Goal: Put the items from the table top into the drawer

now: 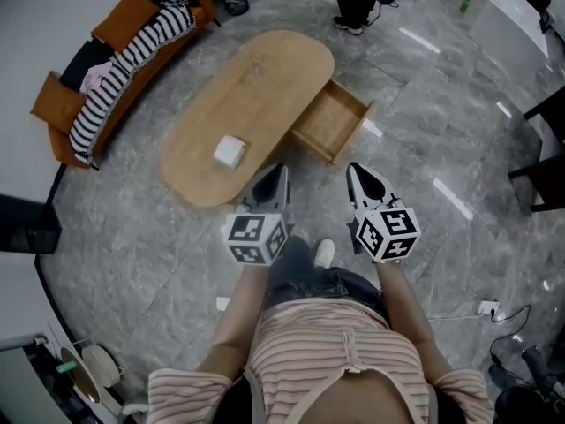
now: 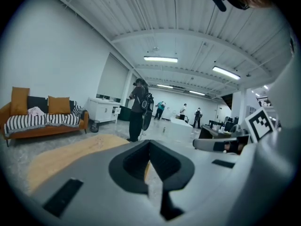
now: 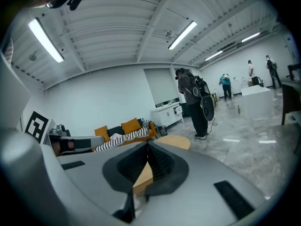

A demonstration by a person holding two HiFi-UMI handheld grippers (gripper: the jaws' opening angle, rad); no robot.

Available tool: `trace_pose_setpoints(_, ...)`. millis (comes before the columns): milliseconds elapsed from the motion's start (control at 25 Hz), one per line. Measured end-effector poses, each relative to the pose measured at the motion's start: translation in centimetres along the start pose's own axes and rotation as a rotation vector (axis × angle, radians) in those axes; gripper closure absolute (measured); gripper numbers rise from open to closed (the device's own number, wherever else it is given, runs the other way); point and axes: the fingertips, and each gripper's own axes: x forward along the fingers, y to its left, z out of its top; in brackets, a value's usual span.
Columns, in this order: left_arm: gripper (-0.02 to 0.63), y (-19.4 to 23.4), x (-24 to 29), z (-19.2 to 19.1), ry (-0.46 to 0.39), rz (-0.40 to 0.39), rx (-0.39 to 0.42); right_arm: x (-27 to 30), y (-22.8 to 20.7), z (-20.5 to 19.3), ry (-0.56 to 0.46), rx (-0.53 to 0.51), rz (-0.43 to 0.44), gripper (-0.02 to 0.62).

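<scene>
The picking-up is judged not yet begun. A single white block (image 1: 229, 152) lies on the oval wooden table (image 1: 265, 78), close to the table's near end, and nothing else can be made out on the top. The drawer (image 1: 331, 122) has been pulled out of the table's long side, to the right in the head view, and it appears empty. The left gripper (image 1: 274, 179) is held just off the table's near rim, not far from the block. The right gripper (image 1: 362, 177) is held further out from that rim, near the front of the drawer. In both gripper views the jaws are seen pressed together with nothing between them, and neither tool touches the table or the block. For the next move, the left gripper's jaws would need to be opened wider than the block. They would then be brought in over the table's near end, lowered around two opposite flat sides and closed. After that the block could be carried across the table's edge and set down inside the drawer.
</scene>
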Motion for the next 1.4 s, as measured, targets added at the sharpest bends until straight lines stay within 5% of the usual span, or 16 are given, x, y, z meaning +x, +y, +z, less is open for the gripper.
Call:
trace_pose_setpoints(760,0.592,1.4,2.7,1.7,-0.01,0.045,-0.006,1.8,-2.6,1.2,0.023,0.015,-0.003,0.586)
trace_pose_setpoints(1400,0.592,9.5,11.8,2.9,0.037,0.068,-0.033,13.0,-4.4,2.0,0.097,0.017,0.01,0.586)
